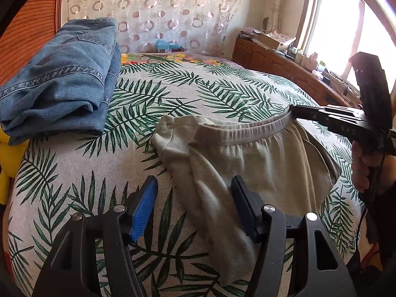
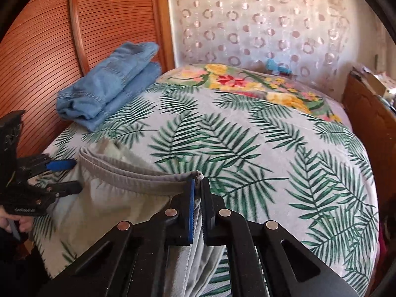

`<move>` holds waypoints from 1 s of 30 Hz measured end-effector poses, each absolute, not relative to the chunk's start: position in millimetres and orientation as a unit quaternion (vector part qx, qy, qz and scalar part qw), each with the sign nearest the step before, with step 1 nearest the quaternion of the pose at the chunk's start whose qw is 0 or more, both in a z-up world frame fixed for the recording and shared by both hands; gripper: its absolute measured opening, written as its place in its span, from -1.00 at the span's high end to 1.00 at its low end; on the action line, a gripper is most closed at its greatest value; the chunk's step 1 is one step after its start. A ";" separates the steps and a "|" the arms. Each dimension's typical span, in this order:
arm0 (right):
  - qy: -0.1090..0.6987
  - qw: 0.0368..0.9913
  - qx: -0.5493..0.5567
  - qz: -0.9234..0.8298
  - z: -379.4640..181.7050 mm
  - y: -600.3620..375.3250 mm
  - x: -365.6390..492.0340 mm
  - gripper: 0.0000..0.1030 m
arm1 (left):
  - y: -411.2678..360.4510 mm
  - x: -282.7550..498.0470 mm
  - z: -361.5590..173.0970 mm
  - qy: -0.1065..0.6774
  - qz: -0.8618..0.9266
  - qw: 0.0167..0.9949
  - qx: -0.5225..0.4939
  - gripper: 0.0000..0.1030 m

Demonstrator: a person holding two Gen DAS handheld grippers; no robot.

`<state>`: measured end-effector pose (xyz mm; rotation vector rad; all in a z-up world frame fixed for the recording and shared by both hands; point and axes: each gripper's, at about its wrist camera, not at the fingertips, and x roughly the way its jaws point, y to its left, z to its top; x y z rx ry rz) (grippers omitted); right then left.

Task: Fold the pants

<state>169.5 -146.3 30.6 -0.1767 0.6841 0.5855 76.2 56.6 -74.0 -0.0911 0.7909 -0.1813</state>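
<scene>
**A:** Two pairs of pants on this bed, going left to right: a folded blue denim pair (image 1: 61,74) parked by the slatted wooden headboard (image 2: 44,49), then the crumpled beige cotton pants with the elastic waistband (image 1: 247,163) sitting mid-bed on the grey palm-leaf bedspread (image 1: 173,91). Beige ones are the job.

**B:** What are the claws doing?

**A:** The left gripper (image 1: 195,208) is gaping about halfway, holding nothing, with a bunched ridge of the beige fabric lying between its blue-padded fingers (image 1: 144,210) but not pinched. The right gripper (image 2: 197,208) is clamped tight on the waistband's right end, lifting it a bit.

**B:** So how'd you do it properly?

**A:** I'd say the left needs the opposite waistband corner, not that lump in the middle. Bite the elastic itself, same depth as the right, then pull both apart until the band goes taut and lay it flat. Grab loose cloth and the legs probably twist, so the fold comes out wonky.
</scene>
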 end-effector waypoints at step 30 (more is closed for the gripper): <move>0.362 0.884 -0.118 0.273 3.9 -150.0 138.3 -0.02 | 51.0 78.1 -77.0 0.391 -0.075 0.917 -0.022 -0.22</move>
